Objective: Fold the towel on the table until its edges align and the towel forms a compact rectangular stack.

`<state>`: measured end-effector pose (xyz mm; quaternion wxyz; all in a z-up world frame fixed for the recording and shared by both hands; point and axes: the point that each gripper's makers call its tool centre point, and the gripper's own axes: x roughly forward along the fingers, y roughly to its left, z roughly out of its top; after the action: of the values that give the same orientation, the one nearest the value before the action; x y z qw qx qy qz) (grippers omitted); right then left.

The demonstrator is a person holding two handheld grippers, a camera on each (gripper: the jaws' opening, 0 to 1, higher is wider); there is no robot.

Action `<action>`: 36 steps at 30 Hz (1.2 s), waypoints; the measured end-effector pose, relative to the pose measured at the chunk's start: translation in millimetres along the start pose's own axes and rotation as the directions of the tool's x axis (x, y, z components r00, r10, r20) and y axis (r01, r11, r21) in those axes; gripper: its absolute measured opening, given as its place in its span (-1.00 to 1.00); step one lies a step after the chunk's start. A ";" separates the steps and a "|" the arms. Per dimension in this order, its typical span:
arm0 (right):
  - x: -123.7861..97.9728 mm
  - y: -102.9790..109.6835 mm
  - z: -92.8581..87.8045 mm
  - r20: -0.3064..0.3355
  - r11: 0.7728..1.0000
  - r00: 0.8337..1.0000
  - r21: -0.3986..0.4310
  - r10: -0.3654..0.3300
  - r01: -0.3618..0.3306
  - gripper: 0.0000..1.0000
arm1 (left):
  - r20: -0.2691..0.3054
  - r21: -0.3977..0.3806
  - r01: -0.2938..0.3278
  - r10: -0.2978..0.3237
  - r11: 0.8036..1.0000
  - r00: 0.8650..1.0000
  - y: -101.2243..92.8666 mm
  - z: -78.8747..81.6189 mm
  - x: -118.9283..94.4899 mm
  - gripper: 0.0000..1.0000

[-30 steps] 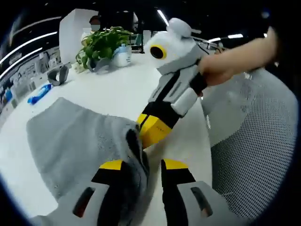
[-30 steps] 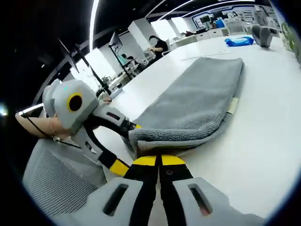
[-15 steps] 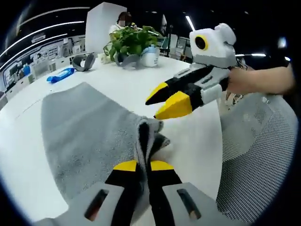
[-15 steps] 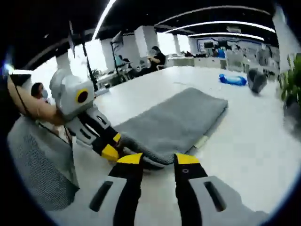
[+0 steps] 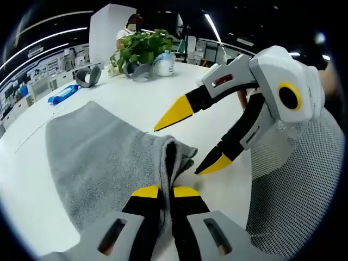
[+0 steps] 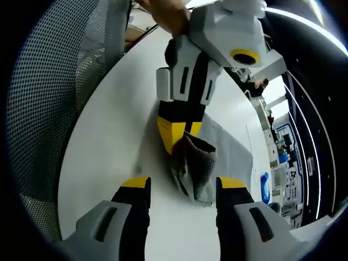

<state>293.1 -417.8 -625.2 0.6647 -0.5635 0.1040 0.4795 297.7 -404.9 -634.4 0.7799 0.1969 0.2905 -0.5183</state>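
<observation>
The grey towel [image 5: 92,157] lies folded on the white table [image 5: 136,103]. Its near corner is bunched upright between the jaws of my left gripper [image 5: 166,191], which is shut on it. My right gripper [image 5: 185,144] comes in from the right, open, one yellow tip above the bunched corner and one beside it. In the right gripper view my right gripper [image 6: 184,183] stands open, and the towel corner [image 6: 197,166] hangs between its jaws without touching them. The left gripper [image 6: 176,138] reaches down from the top and pinches that corner.
A potted plant [image 5: 142,48], a grey object [image 5: 87,76] and a blue packet [image 5: 61,93] sit at the table's far side. A mesh chair [image 5: 293,196] stands against the near table edge, on the left in the right gripper view [image 6: 49,81].
My left gripper has shut on the towel corner. My right gripper let go of the towel edge, opened wide and swung round to face the left gripper.
</observation>
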 end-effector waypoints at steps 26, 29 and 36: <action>-20.4 -28.3 -52.9 -0.058 0.916 0.997 0.394 -0.055 0.074 -0.88 | -0.042 0.417 -0.178 0.215 0.891 0.976 39.4 -8.5 -23.8 -0.76; -20.8 -31.5 -55.4 -0.054 0.894 0.996 0.440 -0.064 0.081 -0.88 | -0.018 0.381 -0.187 0.209 0.906 0.978 41.8 -5.5 -28.8 -0.74; -24.0 -32.7 -62.1 -0.046 0.828 0.997 0.554 -0.069 0.083 -0.88 | 0.004 0.261 -0.209 0.215 0.942 0.977 49.2 -10.8 -31.6 -0.71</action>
<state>330.3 -479.9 -609.0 0.8168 -0.3556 0.2245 0.3951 331.2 -357.5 -621.5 0.7948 0.3340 0.2066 -0.4626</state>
